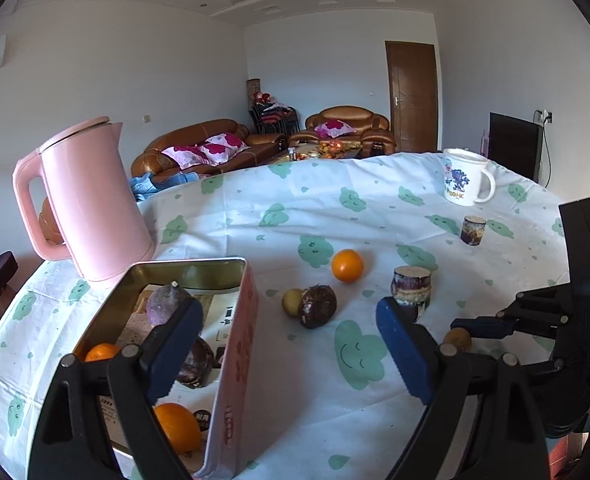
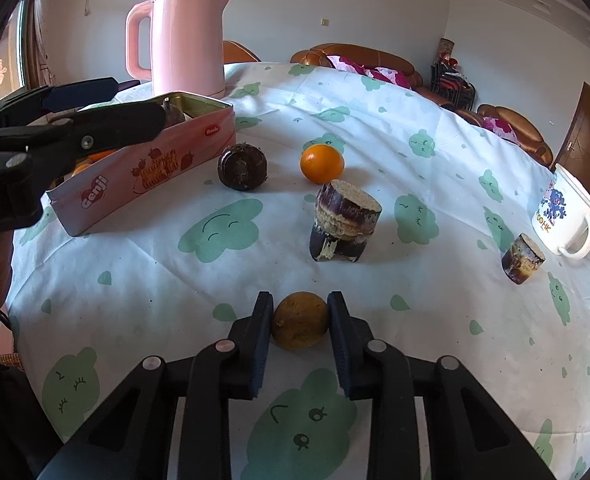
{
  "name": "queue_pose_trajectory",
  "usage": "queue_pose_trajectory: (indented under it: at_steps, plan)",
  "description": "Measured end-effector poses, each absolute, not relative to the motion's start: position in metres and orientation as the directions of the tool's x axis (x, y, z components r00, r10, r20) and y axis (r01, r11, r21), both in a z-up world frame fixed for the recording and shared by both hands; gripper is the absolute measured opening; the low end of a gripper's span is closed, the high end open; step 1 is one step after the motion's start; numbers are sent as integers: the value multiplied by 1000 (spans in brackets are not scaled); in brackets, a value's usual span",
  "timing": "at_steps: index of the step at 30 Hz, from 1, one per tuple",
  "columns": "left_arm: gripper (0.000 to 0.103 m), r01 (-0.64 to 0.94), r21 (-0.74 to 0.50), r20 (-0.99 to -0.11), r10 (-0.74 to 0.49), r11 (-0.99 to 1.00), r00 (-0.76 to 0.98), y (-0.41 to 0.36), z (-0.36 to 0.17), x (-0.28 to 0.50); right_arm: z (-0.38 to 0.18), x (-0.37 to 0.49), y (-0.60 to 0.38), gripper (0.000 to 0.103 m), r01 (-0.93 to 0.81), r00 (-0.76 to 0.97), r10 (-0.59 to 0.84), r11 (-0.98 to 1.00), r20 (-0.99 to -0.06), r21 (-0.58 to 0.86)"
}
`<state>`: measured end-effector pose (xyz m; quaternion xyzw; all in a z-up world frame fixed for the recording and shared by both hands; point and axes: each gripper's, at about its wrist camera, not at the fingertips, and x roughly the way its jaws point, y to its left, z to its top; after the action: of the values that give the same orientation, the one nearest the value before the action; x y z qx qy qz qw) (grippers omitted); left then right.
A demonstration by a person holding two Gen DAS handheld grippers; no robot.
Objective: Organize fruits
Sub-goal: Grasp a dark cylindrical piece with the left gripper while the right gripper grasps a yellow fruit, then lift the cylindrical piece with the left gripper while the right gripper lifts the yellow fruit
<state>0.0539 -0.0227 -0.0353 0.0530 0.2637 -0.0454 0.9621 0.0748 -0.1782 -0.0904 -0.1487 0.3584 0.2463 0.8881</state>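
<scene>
My right gripper (image 2: pixel 300 312) is shut on a small brownish-yellow round fruit (image 2: pixel 300 330) that rests on the tablecloth. In the left wrist view my left gripper (image 1: pixel 287 314) stands open with nothing between its pads; its left finger (image 1: pixel 175 344) hangs over the open pink tin (image 1: pixel 239 320). The tin holds two oranges (image 1: pixel 177 426), a purple root (image 1: pixel 163 304) and a dark round fruit (image 1: pixel 197 360). Loose on the cloth lie an orange (image 2: pixel 321 163), a dark round fruit (image 2: pixel 242 167), a small yellow fruit (image 1: pixel 291 302) and a stacked sugarcane piece (image 2: pixel 345 220).
A pink kettle (image 2: pixel 187 40) stands behind the tin. A white printed mug (image 2: pixel 563 212) and a short sugarcane piece (image 2: pixel 522 258) sit toward the table's far right edge. The round table (image 2: pixel 143 280) has a white cloth with green clouds.
</scene>
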Motion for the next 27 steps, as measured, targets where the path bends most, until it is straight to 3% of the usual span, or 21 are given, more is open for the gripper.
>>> queue_pose_trajectory:
  at_steps: [5, 15, 25, 27]
  plan:
    - [91, 159, 33, -550, -115, 987, 827, -37, -36, 68, -71, 82, -200, 29, -445, 707, 281, 890, -649, -101]
    - [89, 246, -13, -631, -199, 969, 750, -85, -54, 104, -67, 120, -239, 29, -269, 768, 164, 960, -619, -79]
    - [66, 306, -49, -728, -244, 951, 641, -114, -79, 136, -66, 122, -245, 29, -273, 768, 184, 961, -614, -53]
    - [55, 307, -53, -740, -244, 950, 627, -115, -84, 140, -67, 122, -245, 29, -284, 761, 196, 958, -619, -46]
